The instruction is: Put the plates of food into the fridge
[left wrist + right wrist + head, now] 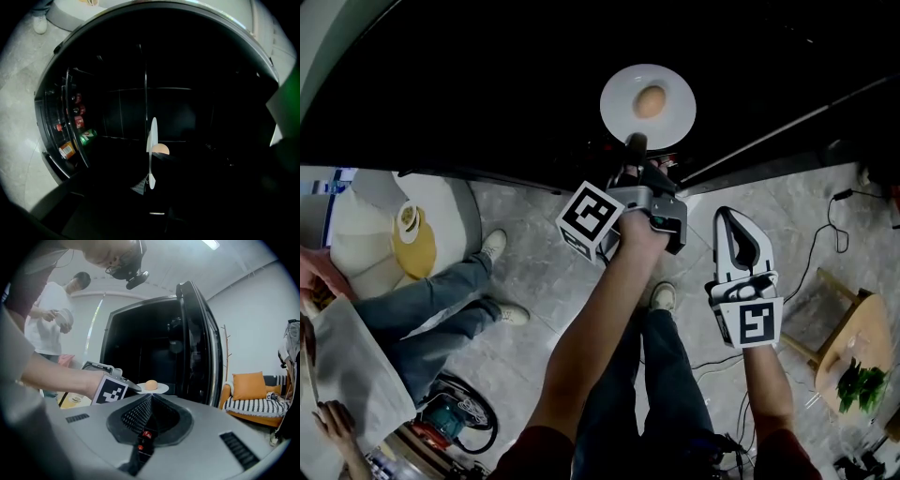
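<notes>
A white plate [648, 105] carrying a round tan bun [650, 101] hangs in front of the dark open fridge [487, 84]. My left gripper [635, 146] is shut on the plate's near rim. In the left gripper view the plate [152, 136] shows edge-on with the bun [161, 149] beside it, the gripper [150, 177] pinching its lower edge. My right gripper [727, 217] hangs to the right, lower, jaws together and holding nothing. From the right gripper view [149, 398] the plate [154, 388] is level before the fridge opening [140, 348].
The fridge door [199, 343] stands open at the right; its rack holds cans [75, 136]. A person in jeans [441, 300] stands at the left by a round table [450, 211]. A wooden stool with greens [858, 361] and a cable [825, 234] lie at the right.
</notes>
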`<state>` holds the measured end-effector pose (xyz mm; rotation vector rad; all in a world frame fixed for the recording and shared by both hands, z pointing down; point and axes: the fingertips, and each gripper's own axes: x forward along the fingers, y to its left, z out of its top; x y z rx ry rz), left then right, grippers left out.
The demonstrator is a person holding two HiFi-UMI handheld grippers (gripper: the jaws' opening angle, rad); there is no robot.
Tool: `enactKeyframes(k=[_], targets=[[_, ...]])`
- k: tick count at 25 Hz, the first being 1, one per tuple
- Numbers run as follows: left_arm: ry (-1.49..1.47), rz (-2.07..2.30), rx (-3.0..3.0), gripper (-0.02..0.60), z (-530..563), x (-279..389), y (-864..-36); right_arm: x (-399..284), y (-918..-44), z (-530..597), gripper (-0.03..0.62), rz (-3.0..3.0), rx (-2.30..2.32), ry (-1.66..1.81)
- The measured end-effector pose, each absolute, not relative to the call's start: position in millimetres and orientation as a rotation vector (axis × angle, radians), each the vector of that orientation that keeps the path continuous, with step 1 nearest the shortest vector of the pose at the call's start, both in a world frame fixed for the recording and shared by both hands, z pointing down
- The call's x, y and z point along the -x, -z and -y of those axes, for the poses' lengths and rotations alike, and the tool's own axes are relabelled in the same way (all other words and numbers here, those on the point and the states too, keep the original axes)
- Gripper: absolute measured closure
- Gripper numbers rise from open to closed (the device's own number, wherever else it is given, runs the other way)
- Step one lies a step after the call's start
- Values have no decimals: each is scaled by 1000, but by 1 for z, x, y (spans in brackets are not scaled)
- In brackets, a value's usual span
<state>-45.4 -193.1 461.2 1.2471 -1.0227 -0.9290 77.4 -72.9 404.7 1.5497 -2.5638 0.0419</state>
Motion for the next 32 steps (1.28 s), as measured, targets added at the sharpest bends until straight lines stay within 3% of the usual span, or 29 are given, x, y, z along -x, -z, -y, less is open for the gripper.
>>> enactKeyframes(k=[32], targets=[[952, 1044, -1244, 563, 221, 39, -461, -80, -408, 73, 583, 2575, -1552, -53]])
